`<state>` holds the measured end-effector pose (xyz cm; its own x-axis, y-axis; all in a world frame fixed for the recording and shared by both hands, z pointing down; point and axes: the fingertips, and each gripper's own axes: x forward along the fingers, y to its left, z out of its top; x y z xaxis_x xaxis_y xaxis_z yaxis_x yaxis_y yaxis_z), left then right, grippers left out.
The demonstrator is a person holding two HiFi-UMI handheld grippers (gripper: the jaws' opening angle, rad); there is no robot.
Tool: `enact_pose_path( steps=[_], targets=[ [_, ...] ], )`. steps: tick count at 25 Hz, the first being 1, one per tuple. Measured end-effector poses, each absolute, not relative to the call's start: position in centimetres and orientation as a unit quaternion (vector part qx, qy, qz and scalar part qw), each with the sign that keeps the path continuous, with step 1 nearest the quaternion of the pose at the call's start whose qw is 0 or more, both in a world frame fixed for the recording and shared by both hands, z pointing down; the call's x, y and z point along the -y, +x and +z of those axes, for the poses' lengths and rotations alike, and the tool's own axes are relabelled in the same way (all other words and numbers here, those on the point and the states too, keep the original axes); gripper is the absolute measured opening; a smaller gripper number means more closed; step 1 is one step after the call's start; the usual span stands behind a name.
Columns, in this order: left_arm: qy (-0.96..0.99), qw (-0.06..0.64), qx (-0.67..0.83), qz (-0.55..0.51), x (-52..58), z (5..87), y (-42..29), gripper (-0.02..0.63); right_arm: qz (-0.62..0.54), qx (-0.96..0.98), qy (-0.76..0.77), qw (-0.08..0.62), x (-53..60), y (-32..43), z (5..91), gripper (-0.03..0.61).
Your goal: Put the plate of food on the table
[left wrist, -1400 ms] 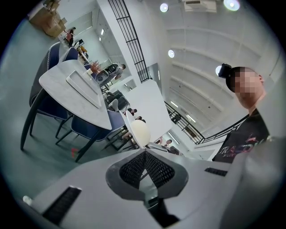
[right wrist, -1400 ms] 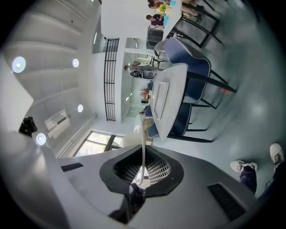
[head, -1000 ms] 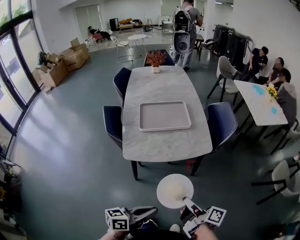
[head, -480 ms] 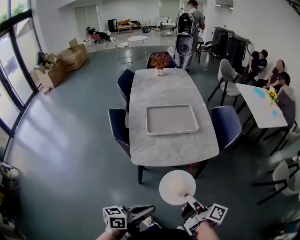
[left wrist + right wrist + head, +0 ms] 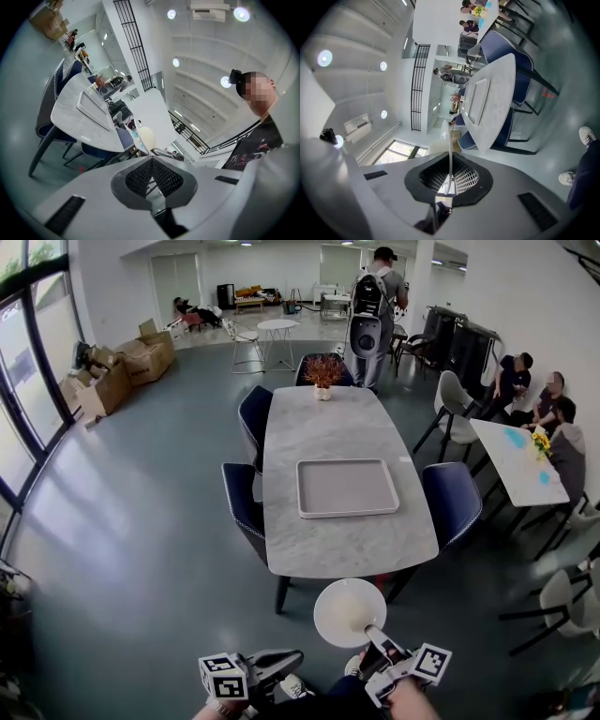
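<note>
Since a second ago the table [image 5: 328, 423] and the tray [image 5: 347, 487] on it have slid a little right and lower in the head view. The plate [image 5: 349, 611] has stayed low, at 6 o'clock of the picture.

The plate is over the floor, near the table's 6 o'clock end but apart from it. The right gripper [image 5: 372, 634] is clamped on its rim at the plate's 5 o'clock edge. The left gripper [image 5: 286, 662] is at the plate's 8 o'clock, not touching it.

The head view shows the plate's round face, turned up and roughly level, plain and pale (whether food lies on it cannot be told). The right gripper view shows the plate [image 5: 449, 154] only edge-on. There it is a thin white line pinched between the mesh pads of the right gripper [image 5: 449, 176].

A round plate has no long axis. That edge line runs straight out from the jaws towards 12 o'clock, with the table [image 5: 499, 89] and tray [image 5: 477, 101] at 1 o'clock.

The left gripper view alone shows the left gripper [image 5: 152, 171] with its jaws closed together on nothing. Beyond them the plate [image 5: 146, 138] is a pale disc at 12 o'clock, and the table [image 5: 68, 110] is at 10 o'clock.

The head view also shows a potted plant [image 5: 323, 372] at the table's 12 o'clock end.
</note>
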<state>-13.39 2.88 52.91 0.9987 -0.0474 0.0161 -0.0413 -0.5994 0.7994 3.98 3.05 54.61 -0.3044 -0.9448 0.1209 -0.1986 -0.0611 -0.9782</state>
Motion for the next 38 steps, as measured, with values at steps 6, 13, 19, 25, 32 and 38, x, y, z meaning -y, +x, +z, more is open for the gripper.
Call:
enact_pose_path(
  steps=[6, 13, 19, 25, 32, 38],
  targets=[
    [0.889, 0.453, 0.059, -0.025, -2.0, 52.9, -15.4, 0.005, -0.549, -0.601, -0.476, 0.333, -0.8, 3.5, 53.9, 0.018],
    [0.890, 0.445, 0.088, -0.036, -0.4, 52.5, -15.4, 0.005, -0.558, -0.607, -0.460, 0.329, 1.8, 4.1, 53.6, 0.018],
    [0.891, 0.440, 0.107, -0.043, 1.8, 52.5, -14.1, 0.005, -0.567, -0.614, -0.446, 0.320, 4.7, 5.2, 54.2, 0.018],
    [0.893, 0.433, 0.115, -0.042, 4.6, 51.8, -11.0, 0.005, -0.576, -0.612, -0.440, 0.315, 8.1, 8.2, 54.2, 0.018],
    [0.891, 0.435, 0.125, -0.041, 7.7, 51.9, -7.5, 0.005, -0.582, -0.606, -0.440, 0.317, 12.0, 12.1, 54.8, 0.018],
    [0.888, 0.438, 0.135, -0.043, 10.2, 52.4, -5.1, 0.005, -0.591, -0.598, -0.443, 0.311, 15.0, 15.4, 56.0, 0.018]
  ],
)
